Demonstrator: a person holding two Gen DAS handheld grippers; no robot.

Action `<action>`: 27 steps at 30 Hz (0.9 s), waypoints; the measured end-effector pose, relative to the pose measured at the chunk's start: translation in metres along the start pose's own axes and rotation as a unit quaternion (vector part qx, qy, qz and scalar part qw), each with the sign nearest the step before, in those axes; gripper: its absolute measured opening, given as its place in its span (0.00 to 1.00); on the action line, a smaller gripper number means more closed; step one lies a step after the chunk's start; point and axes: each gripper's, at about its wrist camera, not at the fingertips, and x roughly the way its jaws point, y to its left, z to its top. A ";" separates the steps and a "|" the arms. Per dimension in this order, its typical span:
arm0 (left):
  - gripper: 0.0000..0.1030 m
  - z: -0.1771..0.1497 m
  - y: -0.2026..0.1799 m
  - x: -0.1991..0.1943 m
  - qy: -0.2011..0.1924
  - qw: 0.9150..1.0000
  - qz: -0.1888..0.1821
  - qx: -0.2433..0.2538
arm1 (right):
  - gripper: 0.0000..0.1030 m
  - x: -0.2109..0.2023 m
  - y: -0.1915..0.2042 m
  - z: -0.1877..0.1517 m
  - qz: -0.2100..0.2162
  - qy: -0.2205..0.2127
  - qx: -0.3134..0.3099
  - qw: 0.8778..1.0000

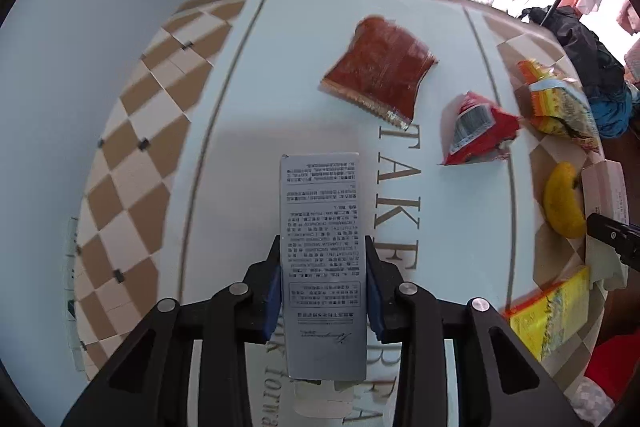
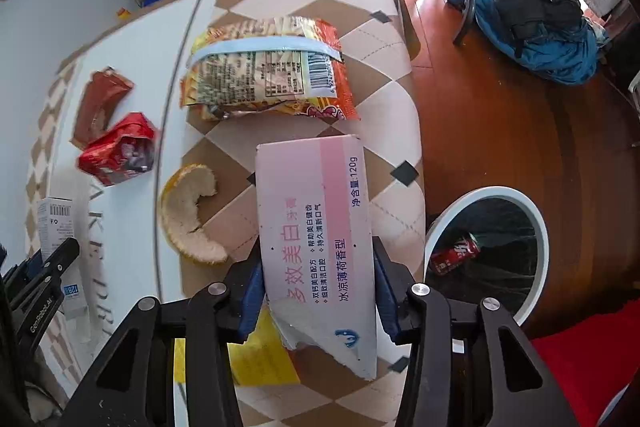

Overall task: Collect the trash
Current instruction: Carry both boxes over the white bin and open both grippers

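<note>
Both grippers loaded, table still littered.

The left gripper (image 1: 323,291) pinches a grey carton (image 1: 322,227) over the table (image 1: 240,131) middle; wrappers (image 1: 380,71) lie beyond. The right gripper (image 2: 318,291) clamps a torn pink toothpaste box (image 2: 316,227) at the table's right edge, near the bin (image 2: 538,239); its ripped end could buckle and slip before it clears the rim.

A tan-and-cream diamond-checked tablecloth (image 2: 384,75) lies under a pink-and-white toothpaste carton (image 2: 316,227); beside the carton, orange-yellow peel (image 2: 184,215), crumpled red wrapper (image 2: 120,151).
</note>
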 end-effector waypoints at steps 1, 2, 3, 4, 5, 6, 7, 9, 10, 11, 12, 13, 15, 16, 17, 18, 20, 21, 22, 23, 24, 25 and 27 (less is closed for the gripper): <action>0.30 0.001 0.000 -0.007 -0.005 1.000 0.001 0.001 | 0.48 -0.008 -0.001 -0.006 0.004 -0.013 -0.001 1.000; 0.30 -0.002 0.000 -0.018 -0.016 1.000 0.002 0.000 | 0.48 -0.016 -0.002 -0.011 0.008 -0.024 -0.002 1.000; 0.30 -0.005 -0.001 -0.030 -0.025 1.000 0.001 -0.001 | 0.48 -0.027 -0.005 -0.020 0.017 -0.038 0.001 0.999; 0.30 -0.004 0.002 -0.039 -0.031 1.000 0.000 -0.001 | 0.48 -0.036 -0.008 -0.027 0.024 -0.049 0.006 0.998; 0.30 -0.010 -0.001 -0.053 -0.042 0.999 -0.001 0.003 | 0.48 -0.045 -0.011 -0.034 0.031 -0.059 0.008 0.998; 0.30 -0.015 0.001 -0.065 -0.050 0.999 -0.003 0.005 | 0.48 -0.054 -0.014 -0.043 0.037 -0.069 0.011 0.997; 0.30 -0.020 -0.001 -0.077 -0.057 0.998 -0.007 0.008 | 0.48 -0.066 -0.018 -0.056 0.046 -0.081 0.018 0.996; 0.30 -0.037 -0.012 -0.106 -0.074 0.997 -0.023 0.020 | 0.48 -0.083 -0.027 -0.076 0.059 -0.092 0.027 0.994; 0.30 -0.040 -0.020 -0.119 -0.080 0.996 -0.031 0.028 | 0.48 -0.092 -0.032 -0.087 0.066 -0.099 0.034 0.992; 0.30 -0.038 -0.025 -0.127 -0.085 0.995 -0.038 0.034 | 0.48 -0.101 -0.039 -0.097 0.073 -0.105 0.041 0.991; 0.30 -0.043 -0.036 -0.141 -0.093 0.994 -0.049 0.043 | 0.48 -0.113 -0.050 -0.109 0.081 -0.112 0.052 0.989; 0.30 -0.045 -0.042 -0.152 -0.098 0.992 -0.058 0.052 | 0.48 -0.120 -0.056 -0.116 0.084 -0.117 0.059 0.988; 0.30 -0.049 -0.065 -0.173 -0.112 0.988 -0.077 0.070 | 0.48 -0.139 -0.076 -0.131 0.090 -0.131 0.074 0.984; 0.30 -0.051 -0.072 -0.181 -0.116 0.987 -0.084 0.075 | 0.48 -0.150 -0.092 -0.139 0.090 -0.141 0.085 0.982; 0.30 -0.054 -0.088 -0.195 -0.123 0.984 -0.099 0.086 | 0.48 -0.158 -0.101 -0.144 0.091 -0.146 0.091 0.981; 0.30 -0.056 -0.101 -0.204 -0.128 0.981 -0.109 0.094 | 0.48 -0.167 -0.116 -0.151 0.091 -0.153 0.099 0.979; 0.30 -0.060 -0.127 -0.218 -0.134 0.977 -0.127 0.110 | 0.48 -0.179 -0.138 -0.159 0.090 -0.162 0.112 0.976; 0.30 -0.061 -0.145 -0.225 -0.138 0.974 -0.136 0.122 | 0.48 -0.183 -0.149 -0.163 0.087 -0.166 0.117 0.975; 0.30 -0.060 -0.156 -0.226 -0.138 0.972 -0.141 0.127 | 0.48 -0.187 -0.165 -0.166 0.081 -0.170 0.126 0.974; 0.30 -0.060 -0.175 -0.227 -0.135 0.969 -0.152 0.137 | 0.48 -0.188 -0.177 -0.168 0.078 -0.171 0.131 0.973; 0.30 -0.060 -0.194 -0.226 -0.131 0.968 -0.158 0.146 | 0.48 -0.187 -0.190 -0.169 0.074 -0.170 0.138 0.973; 0.30 -0.060 -0.210 -0.225 -0.128 0.966 -0.165 0.154 | 0.48 -0.185 -0.207 -0.170 0.068 -0.168 0.145 0.973; 0.30 -0.059 -0.236 -0.217 -0.119 0.964 -0.171 0.166 | 0.48 -0.173 -0.234 -0.169 0.057 -0.156 0.156 0.974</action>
